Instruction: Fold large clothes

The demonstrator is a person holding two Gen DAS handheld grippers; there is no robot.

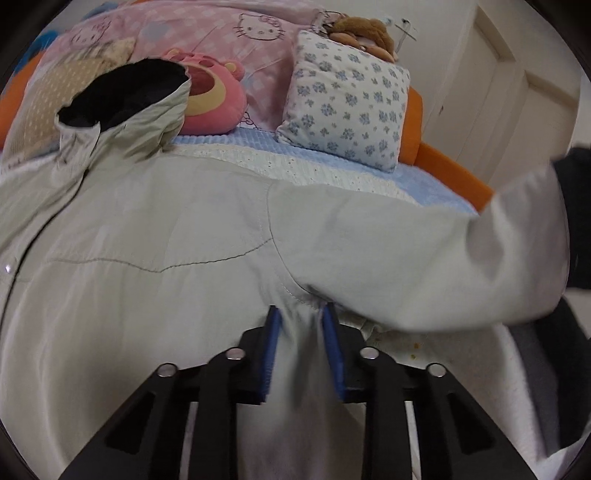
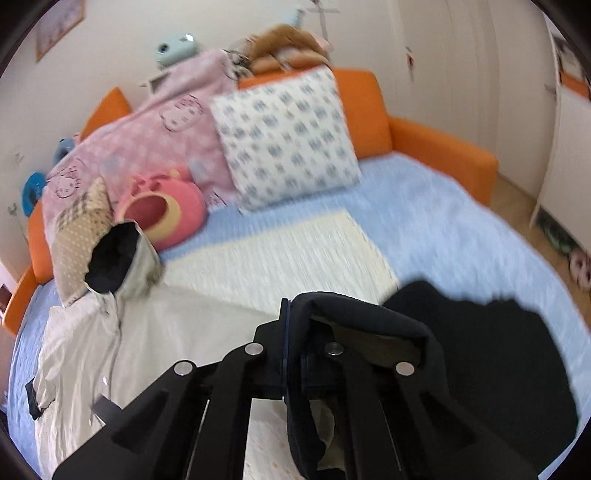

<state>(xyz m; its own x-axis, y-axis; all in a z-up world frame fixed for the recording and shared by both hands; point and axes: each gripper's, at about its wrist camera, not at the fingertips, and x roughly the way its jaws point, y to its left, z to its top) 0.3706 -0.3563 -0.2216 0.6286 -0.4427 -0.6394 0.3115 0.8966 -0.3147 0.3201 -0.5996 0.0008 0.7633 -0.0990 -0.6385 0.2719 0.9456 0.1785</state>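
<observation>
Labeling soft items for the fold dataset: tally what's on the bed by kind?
Jackets: 1, beige jacket, dark lining
Pillows: 2, floral pillow, beige dotted pillow
Plush toys: 2, pink plush, brown plush
Blankets: 1, pink cat-print blanket
Total: 6

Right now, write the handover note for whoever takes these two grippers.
Left gripper: jaws shut on a pinch of the jacket at the underarm seam.
Right gripper: jaws shut on the dark cuff of the sleeve, held raised off the bed.
Jacket: spread on the bed, hood toward the pillows.
Done: both grips taken, sleeve raised.
Left: probably bring the sleeve across the body, then the other sleeve and the remaining folds.
</observation>
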